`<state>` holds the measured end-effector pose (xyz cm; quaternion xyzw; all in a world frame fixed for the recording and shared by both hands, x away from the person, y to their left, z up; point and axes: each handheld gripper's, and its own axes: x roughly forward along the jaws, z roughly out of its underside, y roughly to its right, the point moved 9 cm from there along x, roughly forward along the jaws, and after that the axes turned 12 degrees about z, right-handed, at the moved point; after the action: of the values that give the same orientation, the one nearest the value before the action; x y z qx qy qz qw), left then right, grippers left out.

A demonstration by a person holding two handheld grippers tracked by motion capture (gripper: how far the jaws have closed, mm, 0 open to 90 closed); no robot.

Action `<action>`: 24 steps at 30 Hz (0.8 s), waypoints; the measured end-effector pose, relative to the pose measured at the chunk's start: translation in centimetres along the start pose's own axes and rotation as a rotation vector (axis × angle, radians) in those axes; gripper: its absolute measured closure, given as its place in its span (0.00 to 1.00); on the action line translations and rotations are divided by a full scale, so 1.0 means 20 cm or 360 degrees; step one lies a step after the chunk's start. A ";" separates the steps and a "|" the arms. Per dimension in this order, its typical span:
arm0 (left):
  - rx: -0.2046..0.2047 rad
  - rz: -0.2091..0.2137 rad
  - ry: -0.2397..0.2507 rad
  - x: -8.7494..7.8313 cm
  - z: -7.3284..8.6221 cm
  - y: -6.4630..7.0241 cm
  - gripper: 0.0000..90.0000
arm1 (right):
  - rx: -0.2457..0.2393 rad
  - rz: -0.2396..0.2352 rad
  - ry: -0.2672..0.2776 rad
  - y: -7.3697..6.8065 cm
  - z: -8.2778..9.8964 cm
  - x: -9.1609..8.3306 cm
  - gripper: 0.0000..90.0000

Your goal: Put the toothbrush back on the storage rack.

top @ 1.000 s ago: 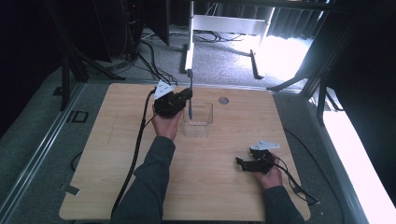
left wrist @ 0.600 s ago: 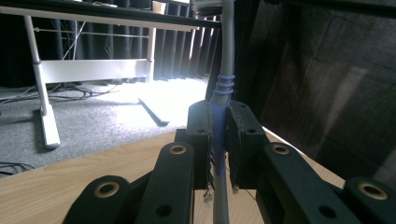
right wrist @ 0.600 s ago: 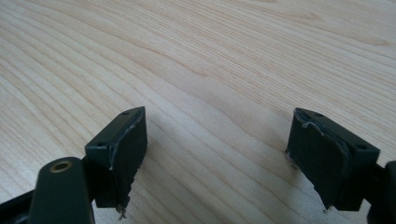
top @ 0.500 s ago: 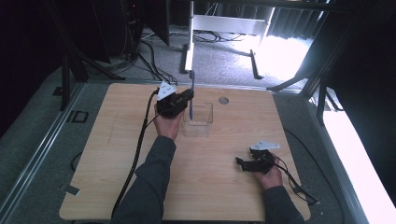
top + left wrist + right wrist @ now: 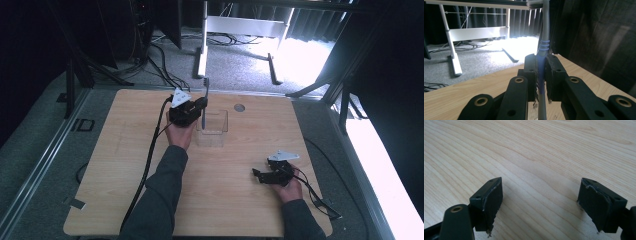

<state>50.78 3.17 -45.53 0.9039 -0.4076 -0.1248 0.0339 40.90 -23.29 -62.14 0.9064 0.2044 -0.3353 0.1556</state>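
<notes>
The left hand-held gripper (image 5: 200, 106) is clamped on a toothbrush (image 5: 205, 100), a grey stick with a blue grip band, held upright with its bristled head at the top. Seen from the high view, the toothbrush stands at the left rear corner of a clear plastic box (image 5: 214, 129) that sits on the wooden counter (image 5: 125, 165), its lower end over that corner; whether the tip touches the box cannot be told. In the left gripper view the two black jaws press flat against the blue part of the handle (image 5: 541, 72) from both sides, the grey shaft running up past them toward the brush head at the top edge. The left hand (image 5: 180, 134) lies just left of the box, its dark-sleeved forearm stretching back toward the near edge of the counter. The right hand-held gripper (image 5: 260, 176) rests well apart from the box, nearer the counter's front right, with its jaws spread wide and nothing between them; the right gripper view shows bare wood grain between the two worn pads (image 5: 491, 200). A small round grommet (image 5: 239, 107) sits in the counter just behind and right of the box.
</notes>
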 end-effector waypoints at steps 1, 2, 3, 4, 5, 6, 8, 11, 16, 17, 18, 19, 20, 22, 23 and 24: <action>0.0005 -0.0002 -0.0011 0.00 0.01 0.00 0.89 | -0.0001 0.0000 0.0000 0.00 0.00 0.00 0.22; 0.0011 -0.0003 -0.0022 0.01 0.01 0.00 0.89 | -0.0001 0.0000 0.0000 0.00 0.00 0.00 0.22; 0.0023 -0.0007 -0.0040 0.01 0.02 0.00 0.89 | -0.0001 0.0000 0.0000 0.00 0.00 0.00 0.22; 0.0032 -0.0010 -0.0053 0.02 0.03 0.00 0.89 | 0.0000 0.0000 0.0000 0.00 0.00 0.00 0.22; 0.0038 -0.0015 -0.0065 0.02 0.04 0.00 0.89 | 0.0000 0.0001 0.0000 0.00 0.00 0.00 0.22; 0.0048 -0.0014 -0.0081 0.03 0.05 0.00 0.89 | -0.0001 0.0001 0.0000 0.00 0.00 0.00 0.22; 0.0065 -0.0014 -0.0106 0.04 0.06 0.00 0.89 | 0.0003 0.0000 0.0001 0.00 0.00 0.00 0.22; 0.0101 -0.0019 -0.0158 0.05 0.08 0.01 0.89 | -0.0001 0.0001 0.0000 0.00 0.00 0.00 0.22; 0.0141 -0.0007 -0.0222 0.06 0.12 0.02 0.89 | -0.0001 0.0001 0.0000 0.00 0.00 0.00 0.22; 0.0151 -0.0006 -0.0241 0.07 0.12 0.02 0.89 | -0.0001 0.0001 0.0000 0.00 0.00 0.00 0.22; 0.0162 -0.0004 -0.0259 0.07 0.13 0.02 0.89 | -0.0001 0.0001 0.0000 0.00 0.00 0.00 0.22; 0.0172 -0.0004 -0.0281 0.07 0.14 0.02 0.89 | -0.0001 0.0001 0.0001 0.00 0.00 0.00 0.22; 0.0172 -0.0004 -0.0281 0.07 0.14 0.02 0.89 | -0.0001 0.0001 0.0001 0.00 0.00 0.00 0.22; 0.0190 0.0008 -0.0326 0.08 0.17 0.03 0.89 | -0.0001 0.0001 0.0001 0.00 0.00 0.00 0.22; 0.0188 0.0018 -0.0339 0.08 0.18 0.03 0.89 | -0.0001 0.0001 0.0001 0.00 0.00 0.00 0.22; 0.0194 0.0019 -0.0356 0.09 0.19 0.03 0.89 | -0.0001 0.0001 0.0001 0.00 0.00 0.00 0.22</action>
<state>50.45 1.55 -49.34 0.8823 -0.4212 -0.1995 -0.0660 40.91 -23.30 -62.14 0.9065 0.2044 -0.3350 0.1560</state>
